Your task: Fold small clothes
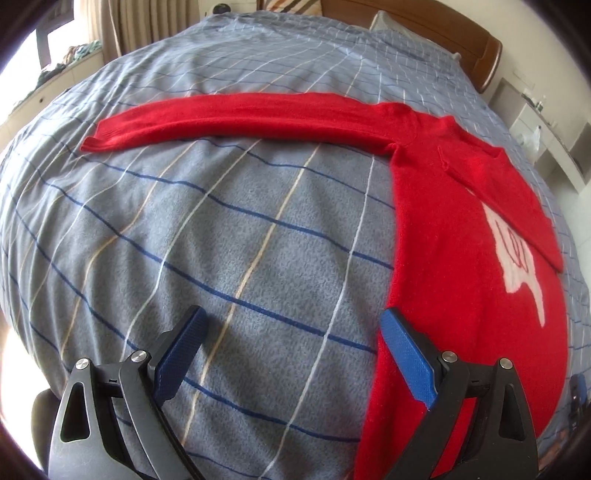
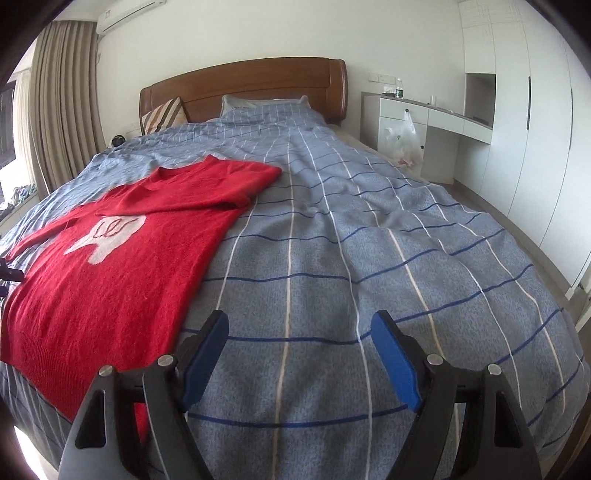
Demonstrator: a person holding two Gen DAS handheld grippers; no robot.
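Showing only leftward — sweater (image 1: 461,236) sleeve (image 1: 236,118) stretched out.

1. A wooden headboard (image 2: 243,86) stood against a white wall (image 2: 258,33).
2. Beige curtains (image 2: 62,107) hung left; daylight entered.
3. White wardrobes (image 2: 532,122) lined the right.
4. A grey checked bedspread (image 2: 369,258) covered the bed.

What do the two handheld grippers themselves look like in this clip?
Both match: the left gripper and right gripper each have black angular linkage arms with triangular cutouts, round silver pivot bolts, and textured blue pads lining the jaws. No cables, markings or sleeves are visible.
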